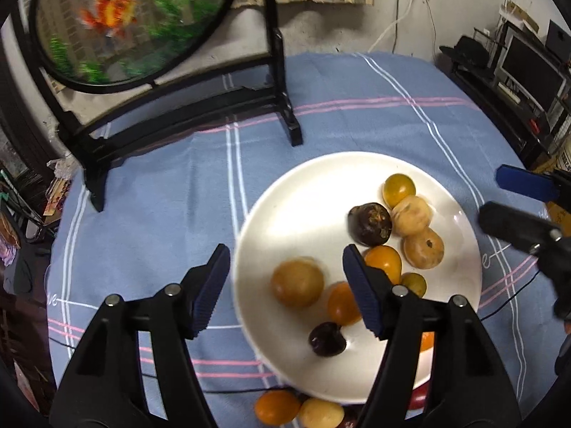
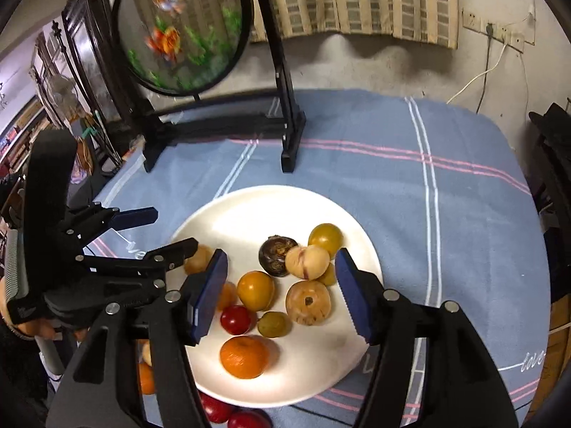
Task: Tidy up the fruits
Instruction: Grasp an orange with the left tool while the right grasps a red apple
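A white plate on the blue cloth holds several small fruits: yellow, orange, tan, dark purple and red ones. An orange lies near its front, a tan fruit at its left. My left gripper is open and empty above the plate's left side; it also shows in the right wrist view. My right gripper is open and empty over the fruits; it shows in the left wrist view at the plate's right. Loose fruits lie on the cloth in front of the plate.
A black stand with a round painted screen stands at the back left. The blue striped tablecloth covers the table. A wall with cables lies behind; shelves stand at the right.
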Available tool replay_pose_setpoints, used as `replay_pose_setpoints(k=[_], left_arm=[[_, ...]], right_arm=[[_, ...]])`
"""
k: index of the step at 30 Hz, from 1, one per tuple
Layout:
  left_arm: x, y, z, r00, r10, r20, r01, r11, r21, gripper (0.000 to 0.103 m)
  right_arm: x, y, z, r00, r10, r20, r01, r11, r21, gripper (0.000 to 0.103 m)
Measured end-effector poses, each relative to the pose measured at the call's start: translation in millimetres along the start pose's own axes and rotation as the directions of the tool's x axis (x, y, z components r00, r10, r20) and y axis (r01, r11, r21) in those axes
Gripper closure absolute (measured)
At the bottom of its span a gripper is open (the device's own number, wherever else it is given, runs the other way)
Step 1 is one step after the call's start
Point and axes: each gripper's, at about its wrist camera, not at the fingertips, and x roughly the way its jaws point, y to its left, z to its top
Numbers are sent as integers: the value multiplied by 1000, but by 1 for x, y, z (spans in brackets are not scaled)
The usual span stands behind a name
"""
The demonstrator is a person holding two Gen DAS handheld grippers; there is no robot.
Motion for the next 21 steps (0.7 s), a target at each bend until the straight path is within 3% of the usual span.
replay_pose_setpoints(k=[4, 9, 13, 16, 21], left_arm=[[-29, 12, -9, 999, 5, 37, -4, 1000, -13, 31], [-61, 26, -42, 999, -5, 48, 7, 999, -39, 27], [-70, 40, -82, 1000, -19, -3, 18, 996, -90, 27], [-73, 46, -109, 999, -21, -40, 17, 994, -107, 27], [-76, 51, -149, 994, -49, -101, 36, 991, -128, 27]], right_arm=[[-29, 8, -10, 1000, 11, 20, -10, 1000, -20, 40], [-47, 27, -50, 1000, 22, -14, -23, 997, -79, 40], [-33, 43, -112, 989, -4, -149, -24, 983, -182, 40], [-14, 48, -147, 971, -75, -226, 14, 966, -257, 40], [10, 38, -154, 964, -98, -248, 42, 974, -222, 40]])
